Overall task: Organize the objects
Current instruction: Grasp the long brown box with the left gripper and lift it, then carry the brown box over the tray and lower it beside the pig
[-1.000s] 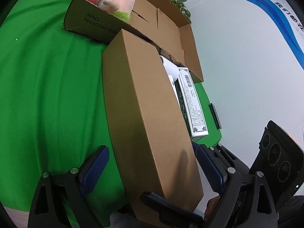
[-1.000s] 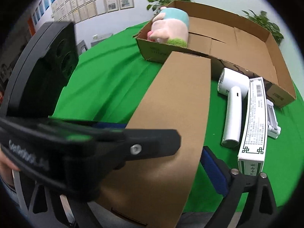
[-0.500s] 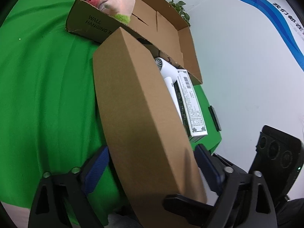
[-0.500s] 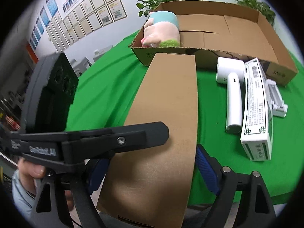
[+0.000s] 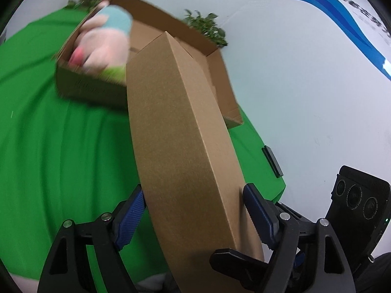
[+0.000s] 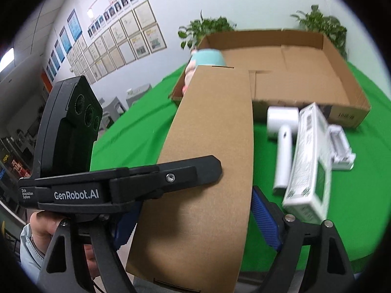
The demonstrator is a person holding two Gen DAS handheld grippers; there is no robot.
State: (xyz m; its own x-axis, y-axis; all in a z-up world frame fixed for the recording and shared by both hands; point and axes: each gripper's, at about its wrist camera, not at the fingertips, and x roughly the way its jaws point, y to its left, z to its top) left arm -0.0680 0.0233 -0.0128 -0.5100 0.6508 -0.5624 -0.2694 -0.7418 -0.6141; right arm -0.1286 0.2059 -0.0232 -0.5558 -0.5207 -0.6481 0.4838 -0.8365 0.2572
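A long flat brown cardboard box (image 5: 180, 146) is held off the green table, its far end raised over the front wall of a large open cardboard carton (image 6: 303, 73). My left gripper (image 5: 193, 217) is shut on the box's near end. My right gripper (image 6: 195, 217) is shut on the same box (image 6: 207, 158), gripping its width. A pink and teal plush toy (image 5: 107, 39) lies in the carton's left end.
On the green cloth (image 6: 342, 195) right of the box lie a white hair dryer (image 6: 283, 141), a white printed carton (image 6: 308, 156) and a small white device (image 6: 339, 146). A dark flat object (image 5: 272, 161) lies at the table's right edge. Plants stand behind the carton.
Both grippers have lifted the long box and tilted its far end up toward the open carton. The items on the cloth have not moved.
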